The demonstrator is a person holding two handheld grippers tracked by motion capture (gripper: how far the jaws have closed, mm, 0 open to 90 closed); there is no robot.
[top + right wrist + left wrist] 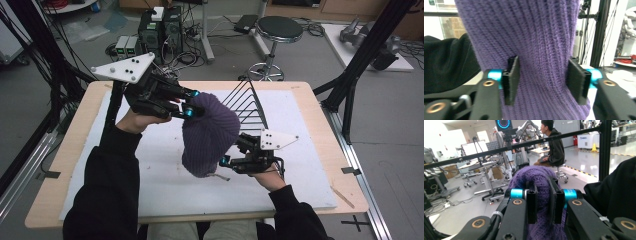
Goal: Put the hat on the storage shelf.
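Between both tools hangs a ribbed purple knit beanie.

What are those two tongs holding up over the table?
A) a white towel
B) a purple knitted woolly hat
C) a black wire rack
B: the purple knitted woolly hat hangs between the left tongs, clamped on its top, and the right tongs at its lower edge.
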